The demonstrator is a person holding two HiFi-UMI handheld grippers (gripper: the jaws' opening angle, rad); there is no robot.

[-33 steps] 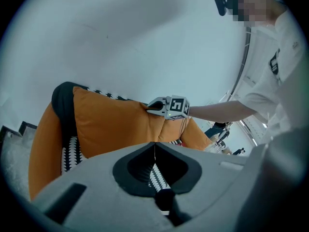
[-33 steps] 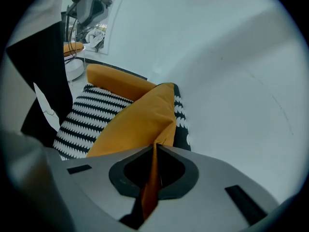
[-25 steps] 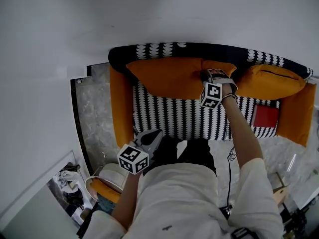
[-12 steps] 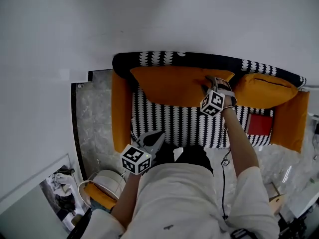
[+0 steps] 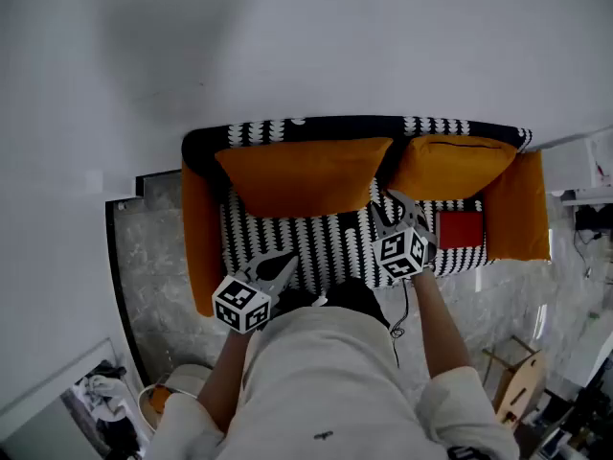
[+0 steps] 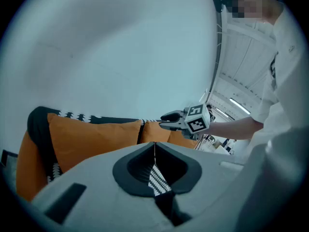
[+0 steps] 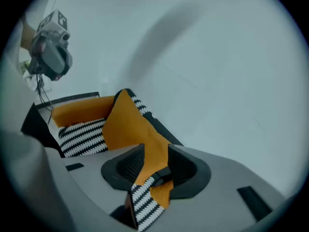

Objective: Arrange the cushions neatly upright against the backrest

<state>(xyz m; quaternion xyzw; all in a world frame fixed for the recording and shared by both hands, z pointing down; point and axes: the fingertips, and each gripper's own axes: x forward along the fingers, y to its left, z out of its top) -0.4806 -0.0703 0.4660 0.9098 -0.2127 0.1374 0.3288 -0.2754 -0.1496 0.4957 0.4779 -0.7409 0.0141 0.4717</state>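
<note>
White wall [image 5: 287,36] fills everything beyond both of your grippers. The sofa [image 5: 326,242] stands against it, ahead of and below the tips. It has a black-and-white patterned seat and backrest [image 5: 354,126], with an orange left armrest [image 5: 199,247] and right armrest [image 5: 525,209]. Marble floor [image 5: 153,257] shows outboard of your left hand.

Both cushions are up on edge against the backrest, side by side.
- The wide cushion [image 5: 302,175] is straight ahead of the left gripper [image 5: 285,262], well beyond its tips.
- The narrower cushion [image 5: 455,166] is ahead of the right gripper [image 5: 393,202] and a bit to its right, clear of the tips.
- I can't tell whether their inner edges touch; a dark seam runs between them.

A flat red square item [image 5: 460,230] lies on the seat just right of the right gripper, below the narrower cushion.

Gripper state:
- Left gripper: clenched, jaws fully together, nothing held. Its own view shows only a closed slit with patterned seat beneath. It hangs over the front edge of the seat, angled towards the wide cushion.
- Right gripper: released, jaws apart and empty. They have just sprung open and eased back in slightly. Orange cushion fabric and patterned seat show through the gap, but both lie beyond the pads and nothing is pinched. I can't tell which cushion that fabric belongs to. The gripper sits above the seat, tilted down towards the backrest.

The two grippers are well apart. Yours on the right reaches further over the seat than the left.
</note>
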